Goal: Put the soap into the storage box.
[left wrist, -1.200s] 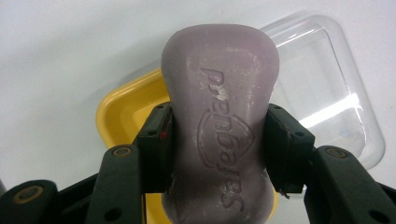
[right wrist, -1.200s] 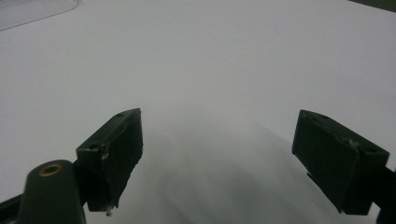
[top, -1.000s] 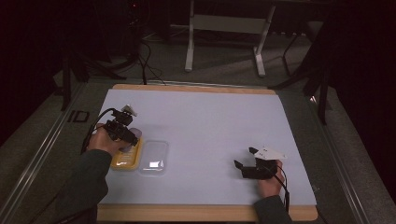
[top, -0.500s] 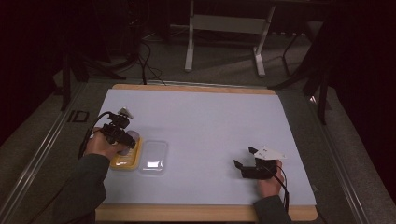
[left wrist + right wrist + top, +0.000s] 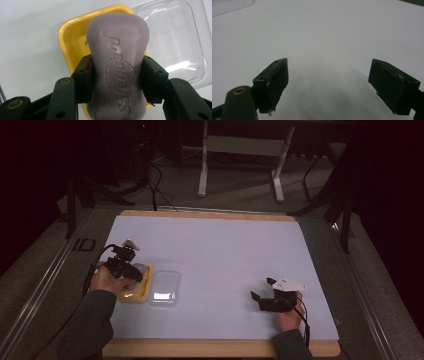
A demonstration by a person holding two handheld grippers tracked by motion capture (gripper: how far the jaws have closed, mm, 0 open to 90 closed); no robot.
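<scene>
While our left gripper clamps it by its narrow waist, the purple bar of soap with an embossed brand mark sits over the yellow plastic soap dish, both black jaws pressed flat against the bar's sides. We cannot tell from the left gripper view whether the soap touches the dish or hangs just above it. Just beside the dish lies the clear plastic lid, flat on the white table sheet with its rim next to the dish's edge.

From the high view we see the same group near the left front of the table: our left gripper over the yellow dish, with a pale glimpse of the soap under it, and the clear lid just to the right of the dish. Our left hand wraps the gripper's body, a grey sleeve behind it.

Well apart, near the right front edge, our right gripper rests low on the white sheet, held by our right hand. In the right gripper view its jaws stand wide apart over bare sheet, with a corner of the clear lid far off at the upper left.
</scene>
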